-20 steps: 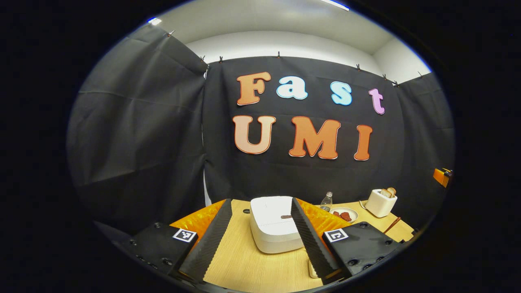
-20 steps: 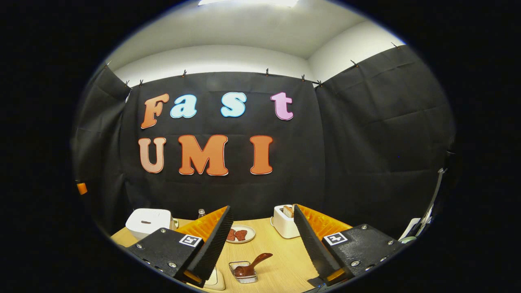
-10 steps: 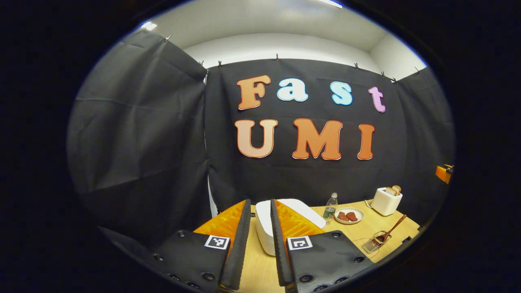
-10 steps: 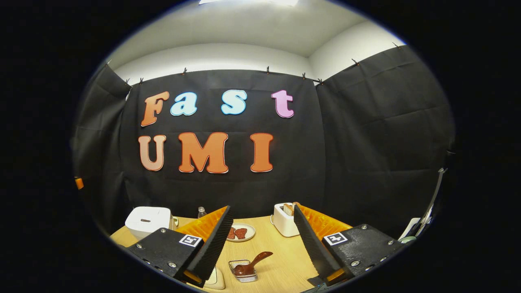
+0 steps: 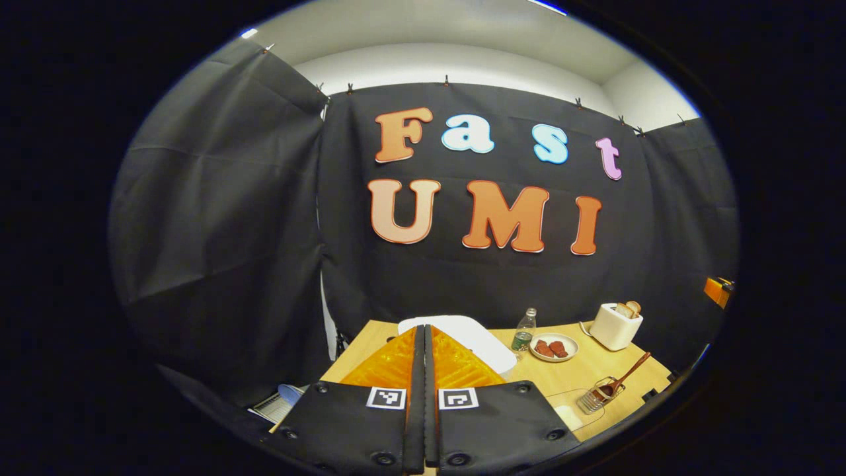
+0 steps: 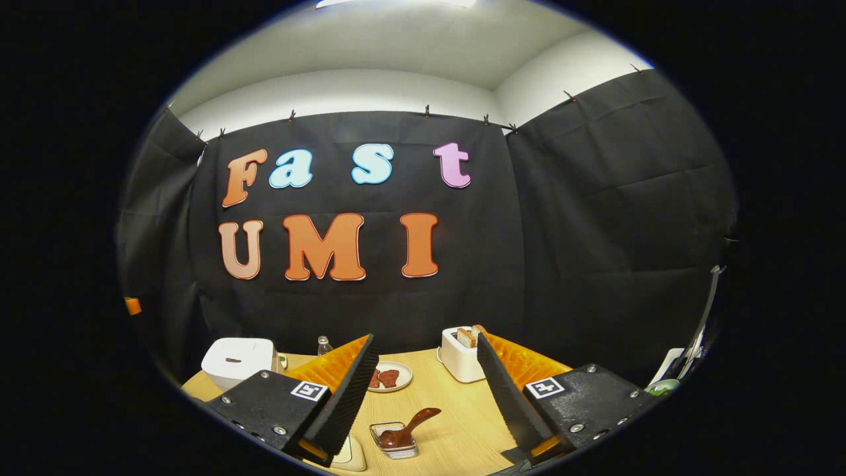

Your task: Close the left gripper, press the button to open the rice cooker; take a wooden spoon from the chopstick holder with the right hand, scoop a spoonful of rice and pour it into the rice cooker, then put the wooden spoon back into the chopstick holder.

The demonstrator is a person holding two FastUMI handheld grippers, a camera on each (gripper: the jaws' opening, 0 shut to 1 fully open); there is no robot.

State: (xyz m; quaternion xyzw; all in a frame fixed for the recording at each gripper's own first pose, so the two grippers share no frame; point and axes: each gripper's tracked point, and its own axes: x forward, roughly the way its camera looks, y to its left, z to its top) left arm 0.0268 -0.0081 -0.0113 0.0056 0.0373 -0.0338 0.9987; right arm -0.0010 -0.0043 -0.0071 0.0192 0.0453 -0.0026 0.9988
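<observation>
1. Left gripper view is showing the left gripper [image 5: 423, 396] at lower centre with fingers pressed together on nothing; the first step looks done.
2. White rice cooker [image 6: 238, 360] is sitting lid-down at lower left; pressing its button is remaining.
3. Right gripper [image 6: 423, 390] is holding its fingers apart, empty.
4. Wooden spoon [image 6: 410, 430] is resting in the chopstick holder [image 6: 394, 441], bottom centre; scooping is pending.
5. Wooden tabletop [image 6: 456, 423] is carrying a toaster [image 6: 462, 354]; black cloth is walling the booth.

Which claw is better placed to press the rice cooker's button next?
Left. The left claw is shut with the rice cooker straight ahead behind its fingers. The right claw is open, facing the wooden spoon in its holder.
</observation>
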